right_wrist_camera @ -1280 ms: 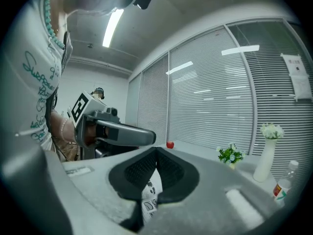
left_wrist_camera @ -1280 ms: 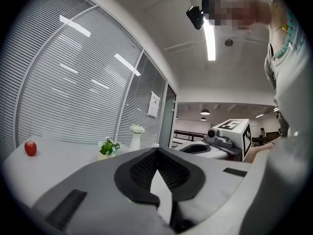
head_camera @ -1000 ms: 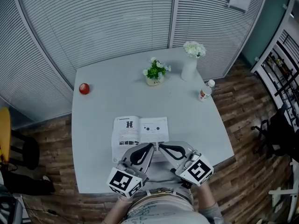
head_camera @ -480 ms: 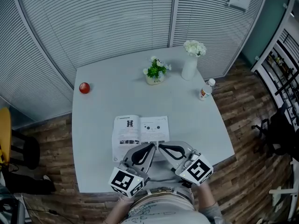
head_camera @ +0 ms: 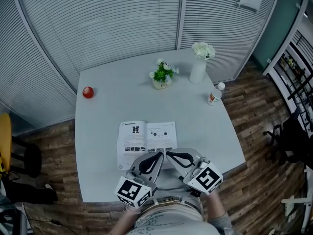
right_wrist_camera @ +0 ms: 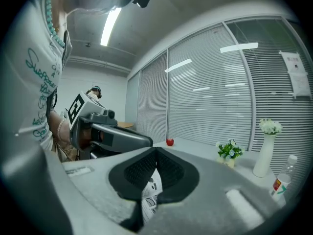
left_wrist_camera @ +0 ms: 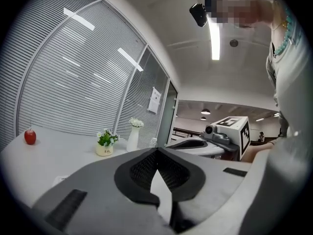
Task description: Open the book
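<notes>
The book [head_camera: 146, 138] lies open and flat on the white table [head_camera: 112, 106], its two printed pages facing up near the front edge. My left gripper [head_camera: 160, 154] and my right gripper [head_camera: 168, 153] rest side by side at the book's near edge, tips almost touching each other. Both are shut with nothing between the jaws. In the left gripper view the left gripper [left_wrist_camera: 157, 150] points level across the table. In the right gripper view a strip of printed page [right_wrist_camera: 149, 199] shows below the closed tips of the right gripper [right_wrist_camera: 156, 150].
A red apple [head_camera: 88, 92] sits at the table's left. A small potted plant [head_camera: 163, 76], a white vase of flowers [head_camera: 199, 67] and a small bottle [head_camera: 214, 96] stand at the back and right. Slatted blinds close off the far side.
</notes>
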### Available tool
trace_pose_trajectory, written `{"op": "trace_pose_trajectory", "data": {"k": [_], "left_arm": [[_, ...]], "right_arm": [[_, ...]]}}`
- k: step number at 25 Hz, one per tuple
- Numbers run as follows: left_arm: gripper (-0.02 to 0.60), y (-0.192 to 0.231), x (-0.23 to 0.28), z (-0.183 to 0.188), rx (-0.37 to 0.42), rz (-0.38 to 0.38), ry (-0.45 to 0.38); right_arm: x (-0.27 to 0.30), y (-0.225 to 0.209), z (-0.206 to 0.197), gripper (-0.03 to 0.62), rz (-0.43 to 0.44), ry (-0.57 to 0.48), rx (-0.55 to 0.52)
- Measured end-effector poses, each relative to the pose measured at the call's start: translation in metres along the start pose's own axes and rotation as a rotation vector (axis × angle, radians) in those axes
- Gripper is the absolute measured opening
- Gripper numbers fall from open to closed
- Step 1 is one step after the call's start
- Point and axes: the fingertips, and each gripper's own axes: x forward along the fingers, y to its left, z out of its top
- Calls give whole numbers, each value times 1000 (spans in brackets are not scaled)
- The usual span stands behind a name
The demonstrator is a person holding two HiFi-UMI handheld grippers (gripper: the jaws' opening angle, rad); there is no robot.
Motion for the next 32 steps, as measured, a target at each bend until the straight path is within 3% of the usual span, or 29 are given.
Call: {"op": "trace_pose_trajectory", "data": {"k": [32], "left_arm": [[-2,-7,-1,-7,-11,-5,22]], "right_arm": [[-5,7,-7,3,23,38,-37]]}}
